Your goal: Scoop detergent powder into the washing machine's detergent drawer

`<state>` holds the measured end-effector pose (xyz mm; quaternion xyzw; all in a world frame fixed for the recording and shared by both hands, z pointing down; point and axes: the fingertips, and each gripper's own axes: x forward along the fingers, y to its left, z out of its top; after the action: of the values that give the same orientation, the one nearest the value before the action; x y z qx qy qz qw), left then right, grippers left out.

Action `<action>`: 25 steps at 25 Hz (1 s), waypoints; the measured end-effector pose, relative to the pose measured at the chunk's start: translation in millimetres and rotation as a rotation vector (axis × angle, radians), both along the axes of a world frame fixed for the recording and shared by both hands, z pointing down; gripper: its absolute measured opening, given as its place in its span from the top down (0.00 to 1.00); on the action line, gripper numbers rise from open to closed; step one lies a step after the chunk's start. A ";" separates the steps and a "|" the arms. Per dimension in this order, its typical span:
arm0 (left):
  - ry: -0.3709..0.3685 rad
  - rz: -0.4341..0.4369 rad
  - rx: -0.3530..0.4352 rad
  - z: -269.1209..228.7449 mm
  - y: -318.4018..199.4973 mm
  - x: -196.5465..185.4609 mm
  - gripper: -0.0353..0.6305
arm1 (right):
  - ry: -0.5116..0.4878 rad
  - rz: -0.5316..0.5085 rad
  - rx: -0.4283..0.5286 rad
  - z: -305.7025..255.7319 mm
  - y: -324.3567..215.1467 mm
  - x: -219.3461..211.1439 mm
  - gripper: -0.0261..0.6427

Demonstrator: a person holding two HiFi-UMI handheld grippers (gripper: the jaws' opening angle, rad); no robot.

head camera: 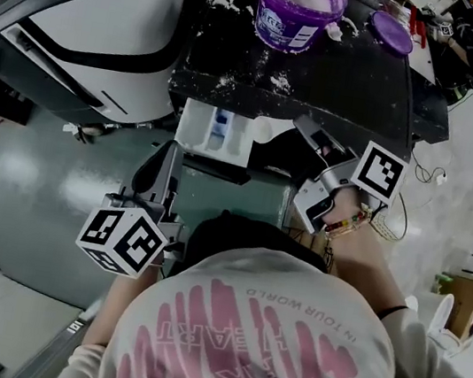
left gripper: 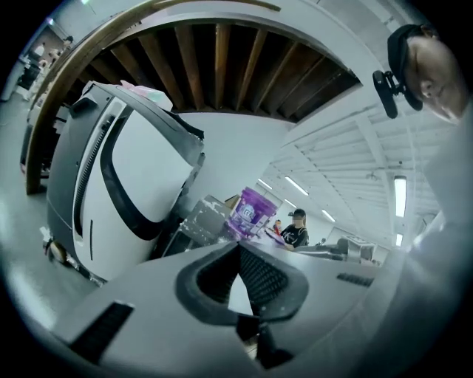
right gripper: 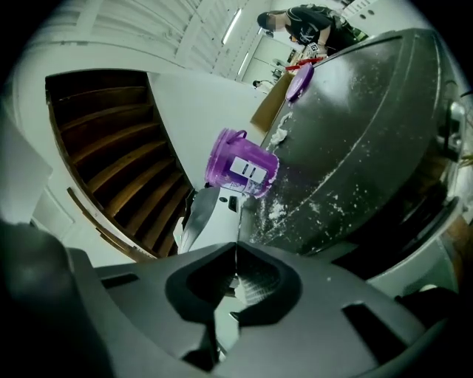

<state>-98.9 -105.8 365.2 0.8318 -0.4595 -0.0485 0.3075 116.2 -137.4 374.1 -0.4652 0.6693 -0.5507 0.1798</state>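
Left gripper and right gripper are hovering near the pulled-out detergent drawer, jaws together, gripping nothing.

The tub stands on the bench towards its far edge, with the lid lying apart to its right. Spilled powder lies before the tub. The drawer juts from the bench's near edge. The washing machine stands to the left.

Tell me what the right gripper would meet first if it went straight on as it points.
Most likely the open white detergent drawer: the shut right gripper aims at its edge, beside the powder-dusted dark top. Depth is unclear; the purple tub stands farther on.
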 end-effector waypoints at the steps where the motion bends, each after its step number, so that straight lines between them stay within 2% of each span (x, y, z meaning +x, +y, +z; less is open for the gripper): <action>1: -0.011 0.001 -0.011 4.4 0.9 3.5 0.95 | -0.002 -0.014 -0.005 3.2 0.6 -1.1 0.96; 8: -0.023 -0.024 -0.031 17.0 16.9 26.9 0.95 | -0.047 -0.084 -0.066 30.8 17.2 -2.4 0.96; 15: -0.042 -0.095 -0.077 29.2 49.5 38.4 0.95 | -0.108 -0.145 -0.084 47.4 29.4 -2.6 0.96; 21: -0.081 -0.160 -0.104 34.5 73.8 31.9 0.95 | -0.154 -0.171 -0.075 52.4 38.2 -3.6 0.96; 25: -0.076 -0.194 -0.077 29.0 79.7 27.6 0.95 | -0.191 -0.179 -0.070 51.8 39.9 -4.5 0.96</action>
<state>-71.3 -26.1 394.2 0.7723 -0.5506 -0.0284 0.3156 111.7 -97.5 425.9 -0.3551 0.6684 -0.6294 0.1763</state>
